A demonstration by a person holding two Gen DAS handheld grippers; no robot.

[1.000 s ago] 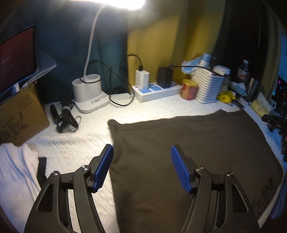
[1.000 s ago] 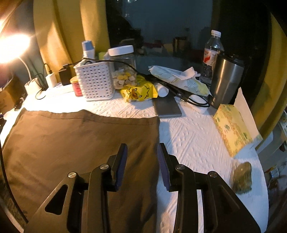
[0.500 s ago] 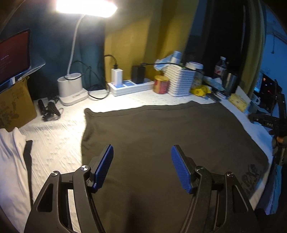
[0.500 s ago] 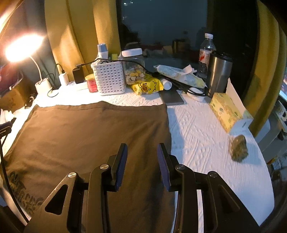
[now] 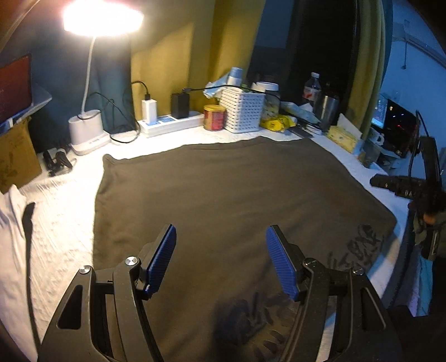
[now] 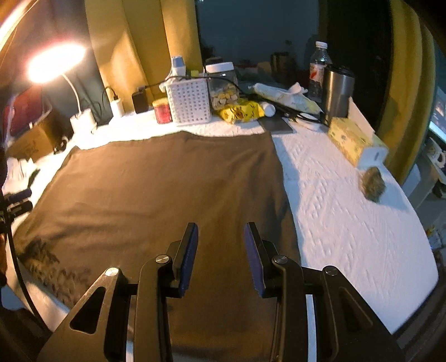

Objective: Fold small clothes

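Cloth, dark olive-brown, lies spread flat across the middle of the white-covered tabletop, its far edge running just in front of the row of clutter at the back. Dark printed lettering marks the cloth near its front corner, seen also at the lower left of the right wrist view.

The left gripper hovers above the near part of the cloth with its blue pads spread wide, nothing between them. The right gripper hangs over the cloth near its right edge, its fingers apart by a narrower gap and likewise empty.

Beyond the cloth stand a white lattice basket, a red tin, a clear jar with a white lid, a yellow packet, a steel tumbler and a water bottle. A white power strip holds two chargers, and a lit desk lamp rises from its white base. A yellow tissue box sits on the right, with a small mottled lump just in front of it. White fabric lies bunched at the left edge.
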